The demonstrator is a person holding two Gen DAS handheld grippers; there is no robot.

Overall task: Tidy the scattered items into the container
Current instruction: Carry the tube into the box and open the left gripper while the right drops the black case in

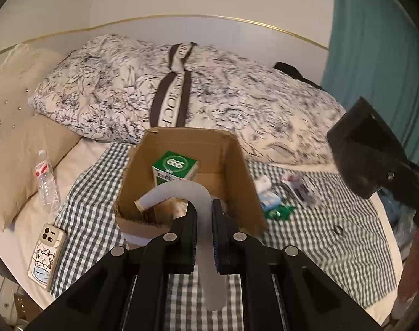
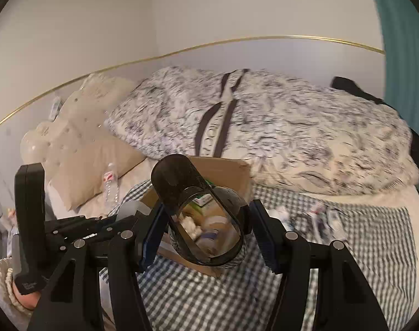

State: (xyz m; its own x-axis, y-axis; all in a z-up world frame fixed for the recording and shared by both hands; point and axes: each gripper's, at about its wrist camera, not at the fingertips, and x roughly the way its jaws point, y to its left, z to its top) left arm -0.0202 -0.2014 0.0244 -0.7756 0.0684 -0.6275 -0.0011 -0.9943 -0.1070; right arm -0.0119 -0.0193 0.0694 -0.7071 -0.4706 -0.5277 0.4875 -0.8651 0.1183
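— Two grippers, two loads. What sits between the jaws of the left gripper [image 1: 204, 220]?

— A pale grey, hook-shaped plastic piece [image 1: 182, 190], clamped tight by the stem; its curved end arches over the near rim of the open brown cardboard box [image 1: 237, 171]. From the right wrist view the left gripper [image 2: 132, 215] shows at the left, its grey hook at the box's edge.

— And the right gripper [image 2: 206, 220]?

— Its jaws stand partly apart and press on a dark, smoky translucent plastic cup [image 2: 201, 212], tilted with its mouth toward the camera. Through its wall the box contents show, blurred.

— Where is the box?

— On a green-and-white gingham cloth [image 1: 333, 248] spread over the bed, just ahead of both grippers. Inside it stands a small green-and-white carton printed with "666" [image 1: 175, 168].

— What lies loose beside it?

— To the box's right on the cloth: a white-and-blue soft packet [image 1: 267, 193], a green wrapper [image 1: 278, 212] just beside it, and a white printed sachet [image 1: 297, 187] a little farther out. A small dark ring [image 1: 338, 230] lies apart from them.

— And to the left?

— A clear plastic water bottle with a red-and-white label [image 1: 46, 182] lies against a beige pillow [image 1: 19, 165], and a phone in a cartoon-printed case [image 1: 46, 256] rests at the cloth's edge.

— Behind?

— A bunched floral black-and-white duvet [image 1: 209, 88], with a teal curtain [image 1: 375, 41] at the right.
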